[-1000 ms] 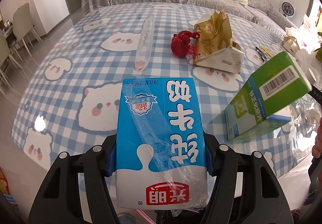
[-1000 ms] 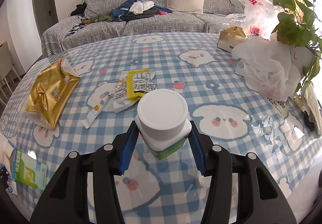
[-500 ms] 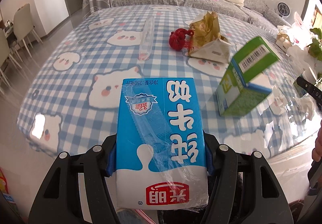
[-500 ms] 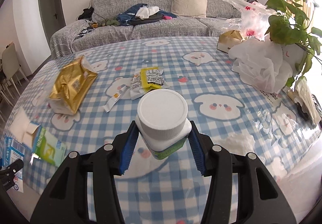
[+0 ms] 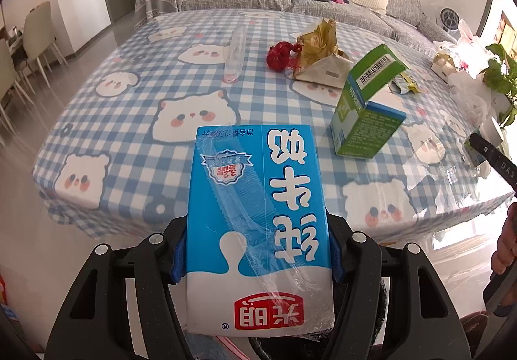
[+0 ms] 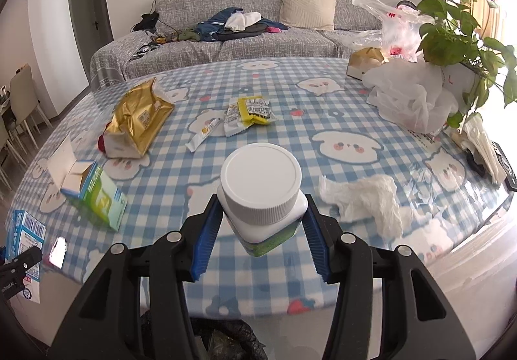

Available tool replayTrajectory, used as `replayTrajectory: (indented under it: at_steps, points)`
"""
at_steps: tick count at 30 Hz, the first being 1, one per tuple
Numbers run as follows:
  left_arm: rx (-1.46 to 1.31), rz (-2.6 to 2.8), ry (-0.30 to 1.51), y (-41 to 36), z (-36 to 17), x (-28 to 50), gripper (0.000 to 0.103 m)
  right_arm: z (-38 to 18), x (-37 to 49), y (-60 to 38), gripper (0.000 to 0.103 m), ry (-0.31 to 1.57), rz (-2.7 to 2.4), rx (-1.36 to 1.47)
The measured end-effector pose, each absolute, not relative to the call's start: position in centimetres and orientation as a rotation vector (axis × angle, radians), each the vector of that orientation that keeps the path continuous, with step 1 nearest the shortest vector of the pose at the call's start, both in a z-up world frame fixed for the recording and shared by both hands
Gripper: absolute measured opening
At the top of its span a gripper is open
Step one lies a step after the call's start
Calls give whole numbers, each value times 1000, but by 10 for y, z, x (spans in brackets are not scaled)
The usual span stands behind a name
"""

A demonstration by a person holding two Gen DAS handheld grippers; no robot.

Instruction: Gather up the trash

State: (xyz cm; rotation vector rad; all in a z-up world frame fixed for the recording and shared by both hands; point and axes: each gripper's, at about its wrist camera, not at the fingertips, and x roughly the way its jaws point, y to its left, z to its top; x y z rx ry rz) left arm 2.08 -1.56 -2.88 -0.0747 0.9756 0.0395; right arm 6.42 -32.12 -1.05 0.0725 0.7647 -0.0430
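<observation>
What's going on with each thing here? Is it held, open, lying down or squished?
Blue milk carton: held, left gripper shut on it.
White-capped bottle: capped, held in right gripper.
Green box: on the table, flap open.
Gold bag: lying crumpled.
Yellow wrapper: lying flat, torn open.
White tissue: crumpled on the table.
Red netting: bunched up.

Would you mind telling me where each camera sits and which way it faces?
Left wrist: on the left claw, looking down over the held blue milk carton across the checked table towards the sofa; a hand shows at right.
Right wrist: on the right claw, gripping a white-capped bottle, facing the same table and sofa.
Shared: green box, gold bag.
</observation>
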Motion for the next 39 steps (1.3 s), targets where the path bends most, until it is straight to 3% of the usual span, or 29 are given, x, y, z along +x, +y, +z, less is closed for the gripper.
replayTrajectory:
  at_steps: [39]
  points:
    - [-66,-91,1009,-90,-63,-86,62,-74,-77,-335,48,881,-44,58]
